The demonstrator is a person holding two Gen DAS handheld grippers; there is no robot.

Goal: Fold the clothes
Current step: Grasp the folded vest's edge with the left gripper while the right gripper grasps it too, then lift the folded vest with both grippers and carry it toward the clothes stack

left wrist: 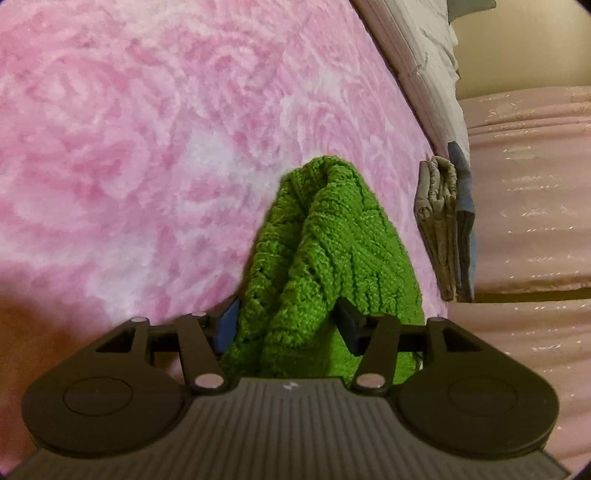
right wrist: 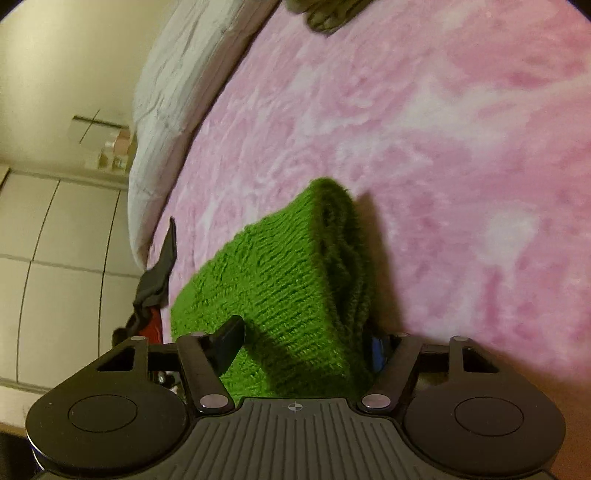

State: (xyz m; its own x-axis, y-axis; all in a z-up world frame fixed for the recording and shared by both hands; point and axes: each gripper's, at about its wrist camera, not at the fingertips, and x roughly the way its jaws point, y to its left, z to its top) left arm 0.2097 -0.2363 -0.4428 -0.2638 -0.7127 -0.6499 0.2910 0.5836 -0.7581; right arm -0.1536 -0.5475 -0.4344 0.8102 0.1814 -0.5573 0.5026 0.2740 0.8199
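Note:
A bright green knitted garment (left wrist: 325, 258) hangs bunched over the pink fluffy bed cover (left wrist: 147, 147). My left gripper (left wrist: 288, 325) is shut on its near edge, the knit filling the space between the blue-padded fingers (left wrist: 226, 325). In the right wrist view the same green knit (right wrist: 280, 288) drapes in a folded slab from my right gripper (right wrist: 306, 343), which is shut on it. It casts a shadow on the pink cover (right wrist: 443, 147).
A stack of folded beige and blue clothes (left wrist: 447, 225) lies at the cover's edge. A white quilted duvet (left wrist: 424, 62) runs along the bed side, also in the right wrist view (right wrist: 177, 85). Dark and red clothes (right wrist: 153, 288) lie near the bed's edge. An olive garment (right wrist: 325, 14) lies further off.

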